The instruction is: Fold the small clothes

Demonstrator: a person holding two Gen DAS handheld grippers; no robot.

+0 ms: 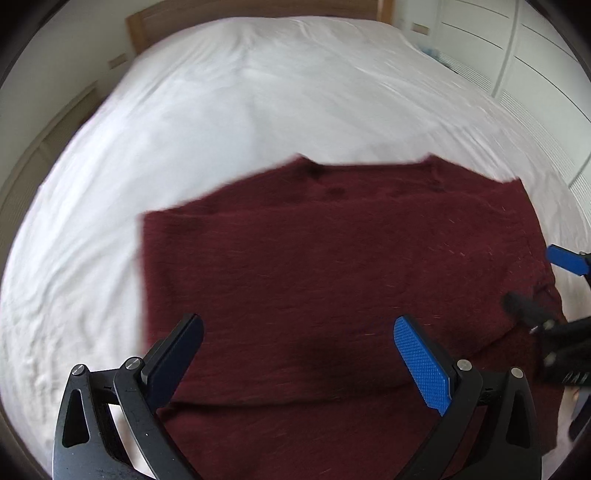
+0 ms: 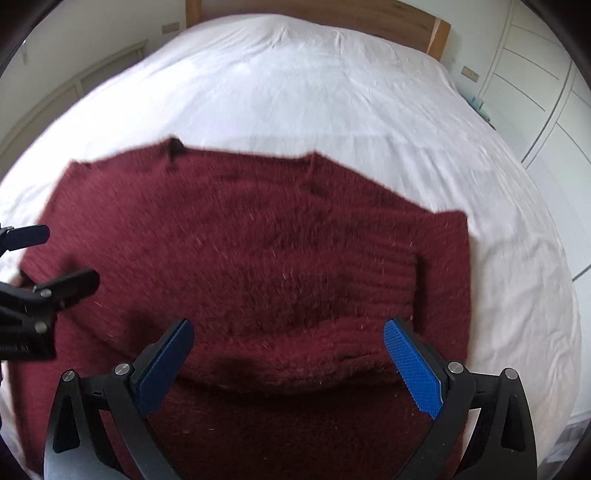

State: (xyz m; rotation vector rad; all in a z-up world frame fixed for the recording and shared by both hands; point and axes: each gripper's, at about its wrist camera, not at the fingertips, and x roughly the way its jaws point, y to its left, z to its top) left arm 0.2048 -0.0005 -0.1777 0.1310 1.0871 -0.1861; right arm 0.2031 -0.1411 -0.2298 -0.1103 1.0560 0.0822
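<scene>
A white-sheeted bed (image 1: 258,110) fills both of my views, its wooden headboard (image 2: 369,18) along the far edge and white wardrobe doors (image 2: 535,92) beyond the right edge. Spread on the near half of the bed lies a dark red fuzzy knit sweater (image 1: 314,266), neckline towards the headboard. I judge it partly folded already: in the right wrist view a ribbed sleeve (image 2: 436,266) is laid in over the body by the bed's right side, and a rounded fold edge crosses the near part (probably the hem brought up, though motion blur keeps me from being sure).

My left gripper (image 1: 299,354) hangs over the sweater's left portion with its jaws spread wide and nothing between them. My right gripper (image 2: 288,354) hangs over the right portion, equally wide and empty. Each sits on its own side, I'd say, so the next fold can be picked up at two points together and the cloth stays square.

I can read no brand, label or writing on anything; some pale marks on the gripper body seen at the left view's right rim are too blurred to make out.
</scene>
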